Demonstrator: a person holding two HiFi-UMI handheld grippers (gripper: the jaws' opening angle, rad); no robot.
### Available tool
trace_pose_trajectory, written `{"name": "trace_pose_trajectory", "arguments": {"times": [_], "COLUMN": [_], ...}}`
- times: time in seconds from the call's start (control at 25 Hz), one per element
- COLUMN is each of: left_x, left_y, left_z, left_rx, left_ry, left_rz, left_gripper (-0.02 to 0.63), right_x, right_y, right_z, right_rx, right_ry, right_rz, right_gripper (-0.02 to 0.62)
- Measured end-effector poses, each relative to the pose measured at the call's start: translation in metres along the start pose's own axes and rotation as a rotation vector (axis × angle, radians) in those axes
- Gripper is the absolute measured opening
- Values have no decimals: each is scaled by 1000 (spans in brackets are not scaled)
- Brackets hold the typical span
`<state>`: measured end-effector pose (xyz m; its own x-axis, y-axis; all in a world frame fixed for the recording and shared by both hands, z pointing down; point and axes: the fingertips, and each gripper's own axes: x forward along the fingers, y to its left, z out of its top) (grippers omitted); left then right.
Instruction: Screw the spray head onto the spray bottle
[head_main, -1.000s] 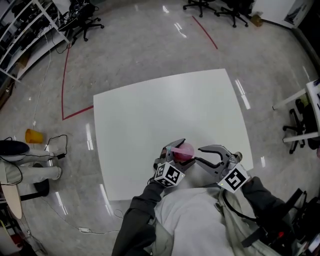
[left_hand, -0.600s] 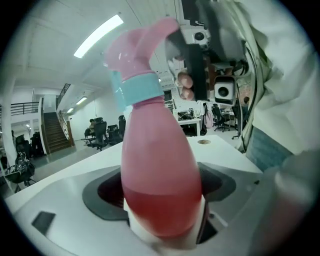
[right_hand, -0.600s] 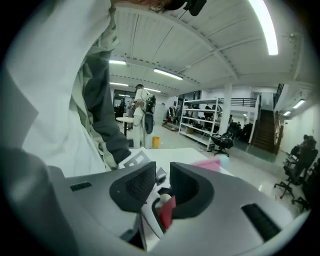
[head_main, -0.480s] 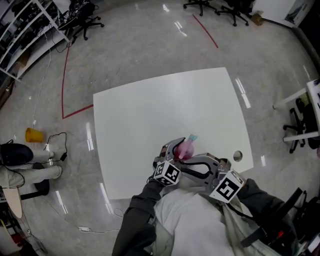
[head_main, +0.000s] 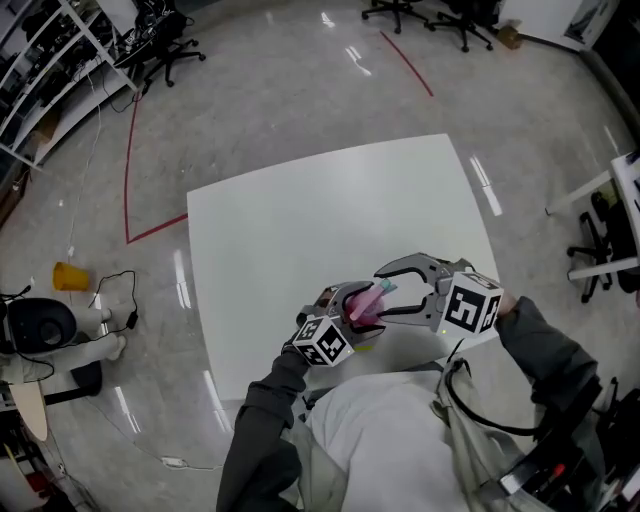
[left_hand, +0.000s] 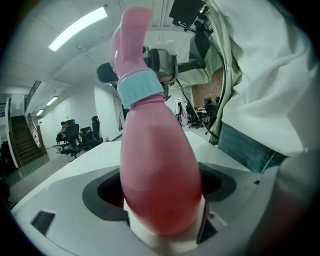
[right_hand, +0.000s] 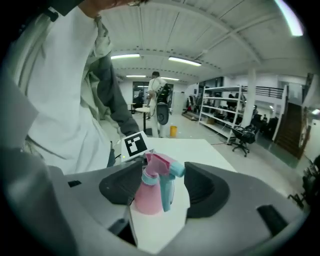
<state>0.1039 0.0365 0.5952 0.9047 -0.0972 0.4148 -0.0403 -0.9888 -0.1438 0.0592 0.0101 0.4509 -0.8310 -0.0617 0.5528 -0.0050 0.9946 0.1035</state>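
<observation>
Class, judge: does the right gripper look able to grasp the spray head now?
Probably yes: the jaws of the right gripper have just been opening and stand apart around the spray head; the left gripper grips the bottle lower down.

Dark grey sleeves (head_main: 265, 400), white shirt (head_main: 375, 430), pale vest (head_main: 470, 455), black cable (head_main: 490, 428) — grey left gripper (head_main: 355, 303), right gripper (head_main: 385, 292), each bearing a black-and-white marker cube.

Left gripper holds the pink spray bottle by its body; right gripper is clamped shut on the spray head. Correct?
Not quite. The right gripper is open: its jaws have just been opening and stand apart around the spray head, as the right gripper view shows. The left gripper does hold the pink spray bottle by its body.
</observation>
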Motion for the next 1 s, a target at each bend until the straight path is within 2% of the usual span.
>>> {"name": "trace_pose_trajectory", "arguments": {"times": [0.08, 0.16, 0.24, 0.4, 0.56, 0.64, 0.72, 0.8, 0.84, 0.96, 1.0], "left_x": [-1, -1, 0, -3, -8, -10, -11, -9, -8, -9, -9], "left_y": [0, -1, -1, 3, 3, 7, 13, 18, 19, 19, 19], "left_z": [0, -1, -2, -7, -8, -9, -10, -10, -10, -13, -13], "left_rx": [3, -4, -10, -57, -132, -164, -216, -248, -253, -253, -241], "left_ry": [3, -2, -10, -33, -47, -58, -77, -83, -81, -70, -57], "left_rz": [-9, -3, 4, 28, 37, 62, 103, 129, 134, 148, 157], "left_gripper": [436, 434, 434, 434, 434, 434, 434, 434, 434, 434, 434], "right_x": [10, 12, 8, -2, -5, 0, 10, 18, 19, 22, 21], "right_y": [1, 1, 2, 7, 21, 24, 33, 42, 42, 37, 36], "right_z": [11, 19, 20, 13, 6, 4, -5, -13, -14, -13, -14], "right_rx": [-63, -89, -94, -70, -42, -44, -86, -101, -48, 244, 292], "right_ry": [6, -21, -53, -106, -125, -80, 37, 112, 107, 16, 9], "right_rz": [41, 51, 31, -84, -246, -320, -368, -414, -437, -447, -447], "right_gripper": [253, 153, 129, 115, 94, 86, 54, 55, 54, 55, 55]}}
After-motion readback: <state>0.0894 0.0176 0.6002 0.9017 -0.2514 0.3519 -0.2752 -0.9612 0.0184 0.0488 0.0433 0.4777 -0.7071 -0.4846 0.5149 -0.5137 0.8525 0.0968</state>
